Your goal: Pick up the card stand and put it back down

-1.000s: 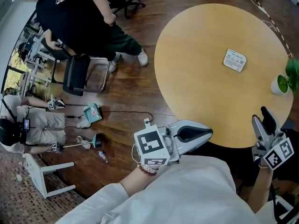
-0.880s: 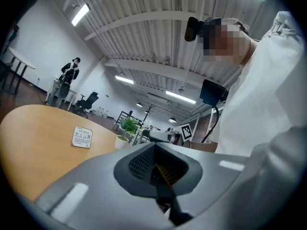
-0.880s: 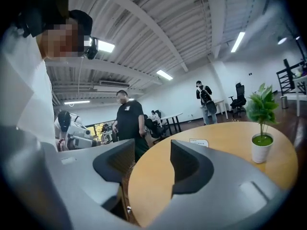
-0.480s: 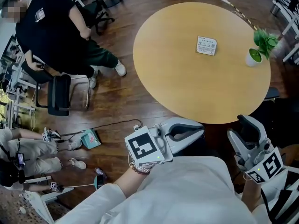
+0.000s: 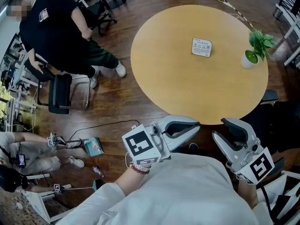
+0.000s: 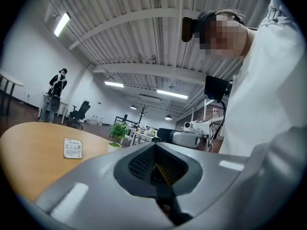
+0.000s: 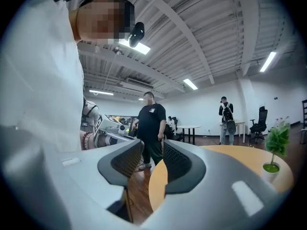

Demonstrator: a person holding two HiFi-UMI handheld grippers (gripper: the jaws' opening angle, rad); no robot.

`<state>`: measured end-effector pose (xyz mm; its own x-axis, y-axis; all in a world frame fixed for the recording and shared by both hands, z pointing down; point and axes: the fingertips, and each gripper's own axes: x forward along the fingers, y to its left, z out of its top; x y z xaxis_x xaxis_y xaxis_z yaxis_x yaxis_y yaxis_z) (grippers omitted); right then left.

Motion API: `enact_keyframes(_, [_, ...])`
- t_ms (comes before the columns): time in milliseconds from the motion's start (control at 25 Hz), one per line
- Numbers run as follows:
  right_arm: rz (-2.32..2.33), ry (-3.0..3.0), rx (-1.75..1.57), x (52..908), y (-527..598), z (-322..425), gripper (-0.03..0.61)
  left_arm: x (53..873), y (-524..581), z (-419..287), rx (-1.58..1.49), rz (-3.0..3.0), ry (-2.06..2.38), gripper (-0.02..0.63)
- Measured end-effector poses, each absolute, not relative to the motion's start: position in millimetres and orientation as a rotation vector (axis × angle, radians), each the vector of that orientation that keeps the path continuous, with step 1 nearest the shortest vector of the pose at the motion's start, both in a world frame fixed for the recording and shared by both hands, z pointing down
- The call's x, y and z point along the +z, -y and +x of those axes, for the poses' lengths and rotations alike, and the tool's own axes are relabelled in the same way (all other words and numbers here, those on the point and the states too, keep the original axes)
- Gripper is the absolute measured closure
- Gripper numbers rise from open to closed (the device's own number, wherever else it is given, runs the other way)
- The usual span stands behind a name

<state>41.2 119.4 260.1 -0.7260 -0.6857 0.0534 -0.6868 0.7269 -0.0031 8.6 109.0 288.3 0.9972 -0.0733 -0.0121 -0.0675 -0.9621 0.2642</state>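
The card stand, a small white printed card, stands on the round wooden table, far from both grippers; the left gripper view shows the card stand upright. My left gripper hovers off the table's near edge, its pads together with nothing between them. To its right, my right gripper also stays short of the table edge. Its jaws are closing, with a gap still between the pads and nothing in it.
A small potted plant stands at the table's right edge, right of the card. A person in black sits on a chair at the far left. Cables and small items lie on the wooden floor.
The head view has swung so the table sits more central and farther off. Both grippers have shifted left in it, and the right one's jaws have narrowed.
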Motion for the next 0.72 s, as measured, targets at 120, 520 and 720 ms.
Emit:
enact_keyframes(120, [1.128, 2.867, 0.014, 263.4, -122.1, 46.6, 0.438, 281.5, -112.5, 26.8, -0.023, 2.888, 0.095, 0.632])
enact_keyframes(520, [1.071, 2.906, 0.007, 265.8, -143.1, 59.3, 0.442, 279.8, -135.5, 42.9, 0.001, 2.896, 0.121, 0.633])
enact_keyframes(720, [1.041, 2.909, 0.061, 273.8, -150.9, 57.2, 0.442, 287.3, -143.8, 47.3, 0.012, 2.871, 0.113, 0.632])
